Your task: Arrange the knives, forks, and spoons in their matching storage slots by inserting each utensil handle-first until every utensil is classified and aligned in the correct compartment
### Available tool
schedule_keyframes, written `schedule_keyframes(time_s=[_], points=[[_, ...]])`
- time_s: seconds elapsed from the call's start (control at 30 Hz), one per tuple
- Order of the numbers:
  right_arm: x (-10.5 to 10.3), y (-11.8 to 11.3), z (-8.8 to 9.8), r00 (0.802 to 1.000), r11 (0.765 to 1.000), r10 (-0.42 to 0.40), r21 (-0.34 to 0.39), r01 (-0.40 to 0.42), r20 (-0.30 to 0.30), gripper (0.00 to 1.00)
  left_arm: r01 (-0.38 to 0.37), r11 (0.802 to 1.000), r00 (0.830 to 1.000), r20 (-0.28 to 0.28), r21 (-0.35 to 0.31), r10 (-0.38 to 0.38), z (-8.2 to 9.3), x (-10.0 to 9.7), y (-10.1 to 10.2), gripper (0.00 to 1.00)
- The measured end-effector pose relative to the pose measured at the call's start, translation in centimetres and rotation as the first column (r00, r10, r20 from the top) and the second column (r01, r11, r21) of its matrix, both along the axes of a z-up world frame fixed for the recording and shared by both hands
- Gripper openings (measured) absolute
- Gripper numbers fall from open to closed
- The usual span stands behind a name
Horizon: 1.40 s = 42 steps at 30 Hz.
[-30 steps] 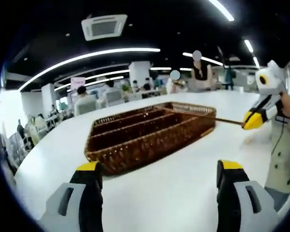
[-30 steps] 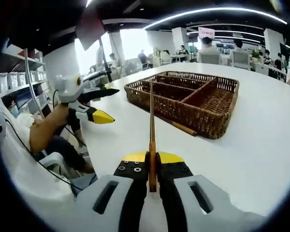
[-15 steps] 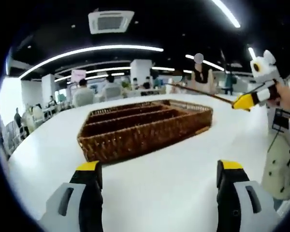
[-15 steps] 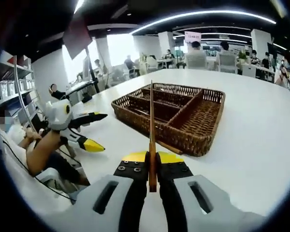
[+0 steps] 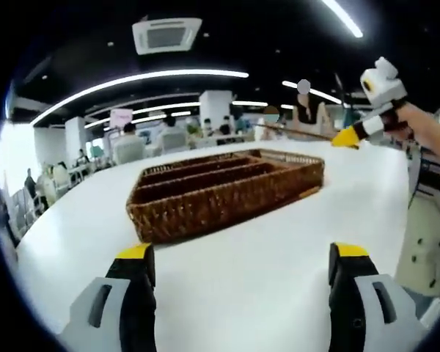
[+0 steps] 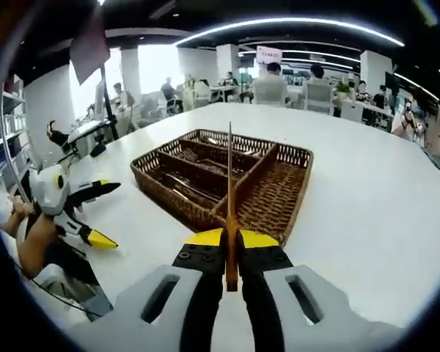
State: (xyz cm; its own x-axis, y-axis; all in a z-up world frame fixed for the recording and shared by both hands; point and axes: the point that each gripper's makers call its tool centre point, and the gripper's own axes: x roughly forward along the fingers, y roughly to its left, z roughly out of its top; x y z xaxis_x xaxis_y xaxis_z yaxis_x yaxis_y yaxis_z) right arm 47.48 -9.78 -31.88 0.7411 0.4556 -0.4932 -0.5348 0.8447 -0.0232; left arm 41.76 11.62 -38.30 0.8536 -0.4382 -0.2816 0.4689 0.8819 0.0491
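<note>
Woven wicker basket (image 6: pixel 205 213), dark brown, rough and matt, with ribbed weave along rim and dividers. Smooth white counter (image 6: pixel 367 198), faintly glossy, catching soft ceiling light. Slim utensil (image 6: pixel 229 183) with brown wood-like handle and thin dull metal blade. Right hand-held gripper (image 6: pixel 231 253) in matt grey plastic, black jaws, glossy yellow tips. Left hand-held gripper (image 5: pixel 242 286) likewise grey plastic, black and yellow, smooth

Probably an open-plan office: seated people (image 6: pixel 270 82), desks, strip lighting (image 5: pixel 132 81).
</note>
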Motion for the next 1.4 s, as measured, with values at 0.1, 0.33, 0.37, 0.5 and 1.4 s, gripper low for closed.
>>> schedule_keyframes(time_s=[0.1,0.33,0.37,0.5,1.4], points=[[0.9,0.2,0.1,1.000,1.000,-0.004,-0.003,0.004,-0.010,0.06,0.003,1.000,1.000,0.007,-0.015,-0.003,0.0,-0.1,-0.1,1.00],[2.4,0.2,0.3,0.998,0.999,-0.050,-0.013,0.050,-0.035,0.06,0.000,1.000,1.000,0.006,-0.011,0.000,-0.3,-0.1,0.3,1.00],[2.5,0.4,0.1,0.998,0.999,-0.043,-0.009,0.043,-0.050,0.06,0.004,1.000,1.000,0.003,-0.016,-0.004,-0.4,-0.1,0.2,1.00],[4.3,0.5,-0.3,0.996,0.998,-0.055,-0.005,0.055,-0.065,0.06,0.015,1.000,1.000,0.000,-0.010,-0.015,-0.5,-0.3,0.2,1.00],[8.1,-0.7,-5.0,0.935,0.959,-0.279,-0.021,0.281,-0.220,0.06,0.029,0.999,1.000,0.001,-0.027,-0.029,-0.5,-1.5,0.8,0.99]])
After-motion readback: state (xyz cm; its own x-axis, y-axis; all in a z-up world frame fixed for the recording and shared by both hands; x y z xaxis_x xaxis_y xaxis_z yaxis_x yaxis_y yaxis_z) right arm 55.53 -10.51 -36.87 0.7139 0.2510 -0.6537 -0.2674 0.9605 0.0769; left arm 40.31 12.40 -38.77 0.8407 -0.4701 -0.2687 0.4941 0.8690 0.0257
